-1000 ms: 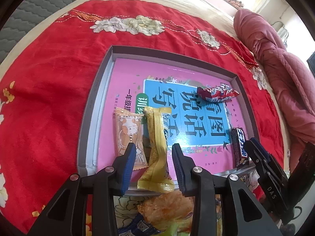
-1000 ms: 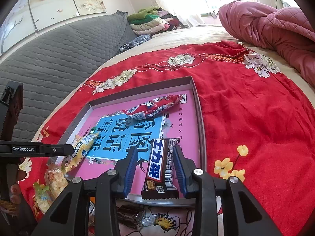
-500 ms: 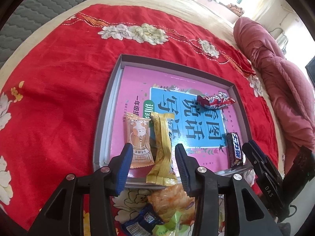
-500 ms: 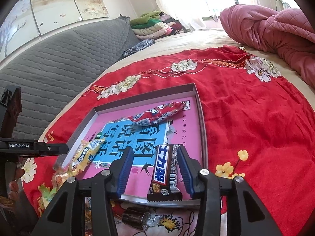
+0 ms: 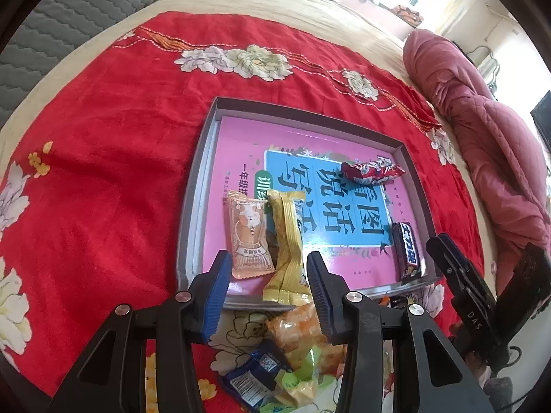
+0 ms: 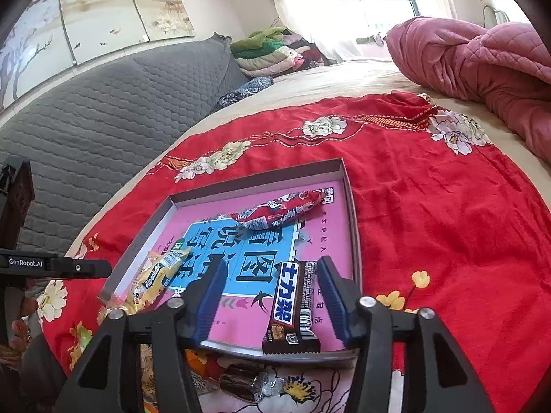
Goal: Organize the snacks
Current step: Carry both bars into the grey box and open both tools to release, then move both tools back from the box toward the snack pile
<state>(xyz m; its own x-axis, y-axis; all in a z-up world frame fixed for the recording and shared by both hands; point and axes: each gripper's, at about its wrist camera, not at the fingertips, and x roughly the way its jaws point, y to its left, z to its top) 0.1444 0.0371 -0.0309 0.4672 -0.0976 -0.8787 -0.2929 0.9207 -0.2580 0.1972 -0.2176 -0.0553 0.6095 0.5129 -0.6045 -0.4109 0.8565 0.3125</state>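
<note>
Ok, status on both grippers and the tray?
Left gripper open over yellow pack. Right gripper opening, chocolate bar released. Four snacks in tray. More loose snacks outside.

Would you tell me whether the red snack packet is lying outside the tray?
No, the red snack packet lies inside the tray, on the pink book cover near the far rim.
</note>
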